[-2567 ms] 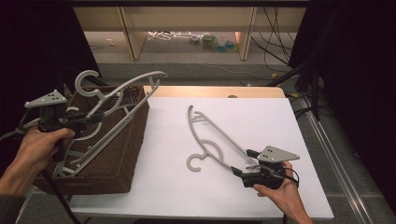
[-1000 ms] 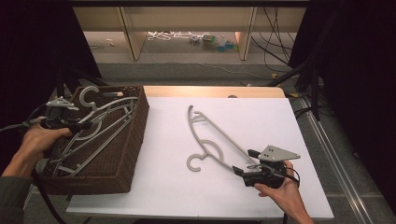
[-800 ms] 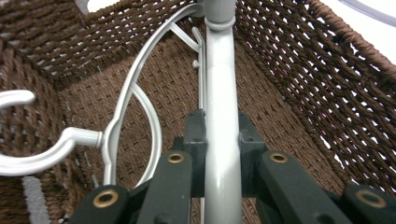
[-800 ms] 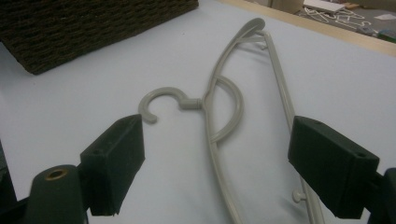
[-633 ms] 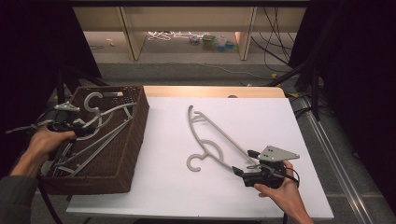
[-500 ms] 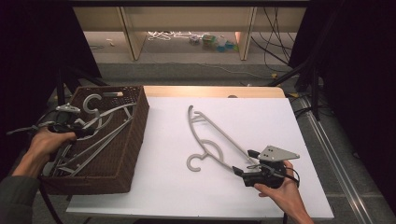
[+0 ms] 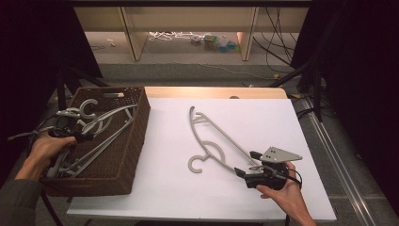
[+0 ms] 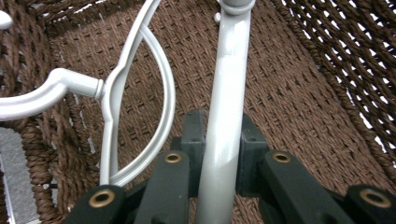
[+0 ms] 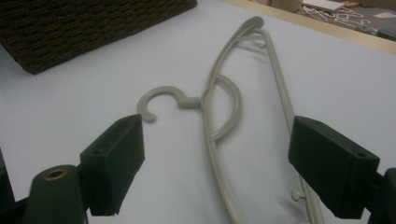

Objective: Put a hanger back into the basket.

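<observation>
Right gripper [image 7: 245,165] rests on the white table [image 7: 301,117], jaws spread wide, nothing gripped. The grey hanger on the table [image 7: 211,141] starts directly between the jaws and runs away from them toward the far left; its long axis lies nearly in line with the gripper, hook [image 9: 156,100] off to the left side. Right hand is the nearer one. Left gripper [image 8: 219,154] is down inside the wicker basket [image 7: 134,141], jaws on the bar of a hanger in the basket [image 8: 226,93] and just starting to part.
</observation>
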`<state>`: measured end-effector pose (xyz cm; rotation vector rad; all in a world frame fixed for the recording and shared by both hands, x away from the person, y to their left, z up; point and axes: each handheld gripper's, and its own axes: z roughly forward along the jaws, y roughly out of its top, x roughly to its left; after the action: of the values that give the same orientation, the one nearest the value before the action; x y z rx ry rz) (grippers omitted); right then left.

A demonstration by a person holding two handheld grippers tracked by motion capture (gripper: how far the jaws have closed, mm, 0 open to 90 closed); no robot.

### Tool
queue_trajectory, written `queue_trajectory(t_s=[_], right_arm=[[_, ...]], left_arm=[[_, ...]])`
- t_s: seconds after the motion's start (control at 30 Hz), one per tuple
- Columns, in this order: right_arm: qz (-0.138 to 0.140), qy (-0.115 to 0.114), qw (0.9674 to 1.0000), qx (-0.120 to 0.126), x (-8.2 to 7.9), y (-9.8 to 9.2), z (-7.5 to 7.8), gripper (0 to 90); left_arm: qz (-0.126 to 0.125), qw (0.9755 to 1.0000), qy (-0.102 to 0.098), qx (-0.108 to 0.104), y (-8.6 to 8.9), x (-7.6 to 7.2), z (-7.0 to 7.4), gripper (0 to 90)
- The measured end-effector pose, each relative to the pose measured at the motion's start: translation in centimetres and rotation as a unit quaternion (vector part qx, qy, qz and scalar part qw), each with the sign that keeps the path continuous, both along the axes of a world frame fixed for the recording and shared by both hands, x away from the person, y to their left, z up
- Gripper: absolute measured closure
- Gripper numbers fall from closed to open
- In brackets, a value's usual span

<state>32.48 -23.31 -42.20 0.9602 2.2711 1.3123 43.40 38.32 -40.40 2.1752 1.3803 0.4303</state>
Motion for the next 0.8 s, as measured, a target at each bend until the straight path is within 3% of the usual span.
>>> queue_trajectory(t_s=[0.1,0.13,0.3,0.53,0.67,0.7,0.8], right_arm=[[0.000,0.001,1.0000,0.001,0.0,0.0,0.0,19.5],[0.001,0.002,1.0000,0.000,0.0,0.0,0.0,19.5],[0.000,0.002,1.0000,0.001,0.0,-0.1,-0.1,19.5],[-0.001,0.004,1.0000,-0.001,0.1,-0.1,-0.2,19.5],[0.000,0.005,1.0000,0.000,0.1,-0.1,-0.2,19.5],[-0.001,0.004,1.0000,0.000,0.1,0.0,-0.3,19.5],[-0.003,0.006,1.0000,0.001,0.1,-0.1,-0.2,19.5]], left_arm=[[0.015,0.9997,-0.009,0.018,0.1,0.1,-0.3,70.6],[0.015,0.9997,0.003,0.020,0.3,0.1,-0.2,69.9],[0.033,0.9993,0.001,0.018,0.4,0.0,0.0,68.1],[0.077,0.9966,-0.029,0.001,1.1,-0.5,1.0,65.6],[0.059,0.9980,-0.017,0.011,1.6,-0.6,1.3,71.3],[0.063,0.9977,-0.022,0.010,1.6,-0.6,1.3,71.4],[0.066,0.9978,-0.007,0.002,1.7,-0.4,1.4,72.0]])
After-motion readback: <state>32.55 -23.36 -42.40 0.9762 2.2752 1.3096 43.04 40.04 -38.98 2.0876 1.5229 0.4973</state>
